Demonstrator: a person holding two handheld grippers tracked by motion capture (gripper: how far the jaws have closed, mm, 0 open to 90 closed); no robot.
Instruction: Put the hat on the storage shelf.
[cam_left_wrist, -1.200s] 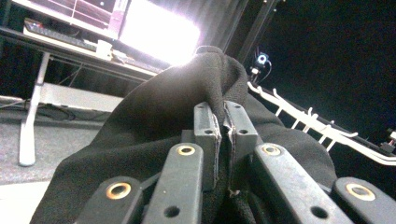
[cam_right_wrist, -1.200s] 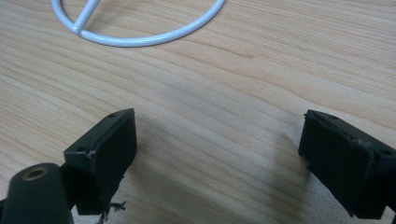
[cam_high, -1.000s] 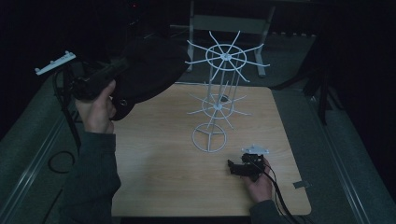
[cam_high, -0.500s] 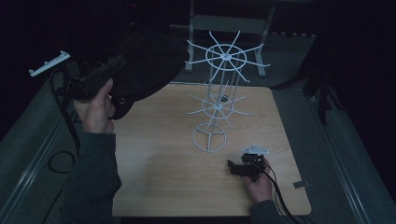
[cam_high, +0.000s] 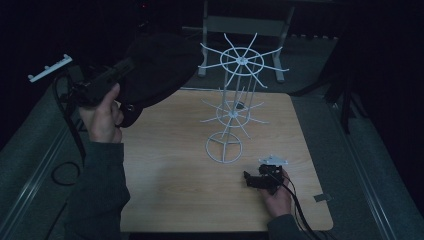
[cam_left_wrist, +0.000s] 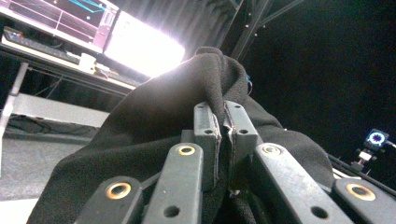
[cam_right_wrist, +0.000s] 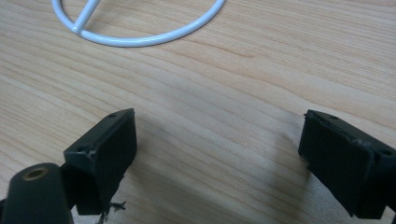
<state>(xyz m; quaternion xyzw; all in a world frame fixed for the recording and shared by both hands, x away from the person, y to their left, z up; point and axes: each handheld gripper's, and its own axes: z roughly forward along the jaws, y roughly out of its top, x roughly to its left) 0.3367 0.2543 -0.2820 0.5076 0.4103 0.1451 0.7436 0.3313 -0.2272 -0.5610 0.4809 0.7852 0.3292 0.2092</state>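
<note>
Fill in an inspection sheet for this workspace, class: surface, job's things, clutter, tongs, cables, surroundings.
Surface: wooden table, bare around the rack.
Job's things: black hat held up at the table's left edge; white wire rack upright mid-table, its prongs bare.
Clutter: small grey piece near the right front corner.
Tongs: left tongs shut on the hat's fabric; right tongs open, low over the table near the rack's ring base.
Cables: black cable trails from the right tongs.
Surroundings: dark; grey frame behind the table.

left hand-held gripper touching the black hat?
Touching. The left gripper view shows the left hand-held gripper with its jaws pinched shut on a fold of the black hat.
</note>
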